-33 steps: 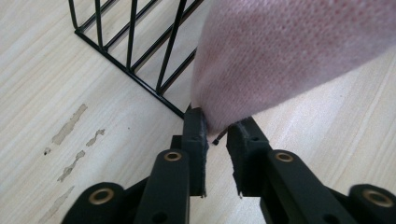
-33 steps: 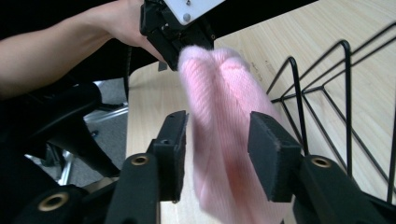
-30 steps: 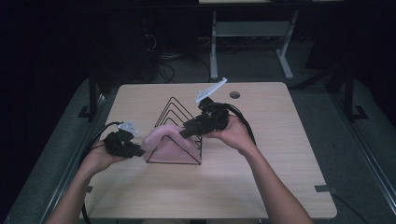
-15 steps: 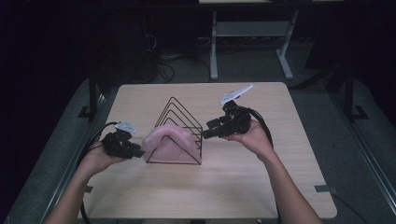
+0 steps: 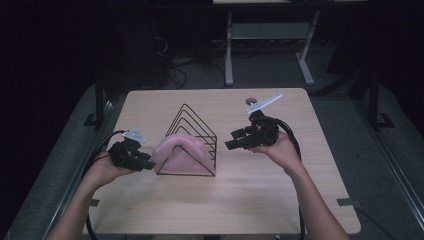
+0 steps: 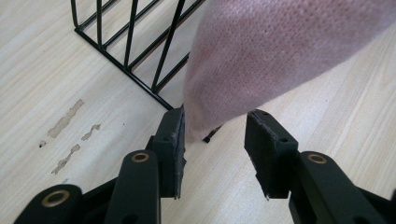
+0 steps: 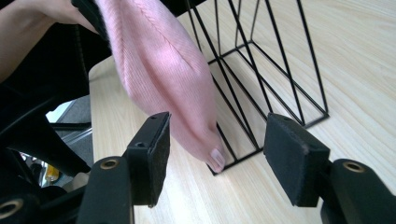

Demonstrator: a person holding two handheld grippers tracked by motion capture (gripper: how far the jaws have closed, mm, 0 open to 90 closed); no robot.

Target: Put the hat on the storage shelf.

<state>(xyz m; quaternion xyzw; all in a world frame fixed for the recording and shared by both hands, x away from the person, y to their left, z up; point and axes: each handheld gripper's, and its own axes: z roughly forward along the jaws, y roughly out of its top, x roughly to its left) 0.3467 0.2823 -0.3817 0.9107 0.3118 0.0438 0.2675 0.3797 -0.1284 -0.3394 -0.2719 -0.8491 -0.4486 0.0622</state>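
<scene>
A pink knitted sock (image 5: 181,154) hangs draped over the front of a black wire rack (image 5: 192,131) that stands near the middle of the wooden desk (image 5: 260,190). The left hand-held gripper (image 5: 145,164) sits low at the rack's left front corner; in the left gripper view its jaws stand part open with one hanging end of the sock (image 6: 261,60) reaching down between them, the left pad touching or nearly touching the fabric, the right pad apart from it, so nothing is clamped. The right hand-held gripper (image 5: 231,145) is held just right of the rack, pointing toward it; in the right gripper view its jaws are wide open and hold nothing, with the sock's toe end (image 7: 163,84) lying beyond them against the rack's base wire.
</scene>
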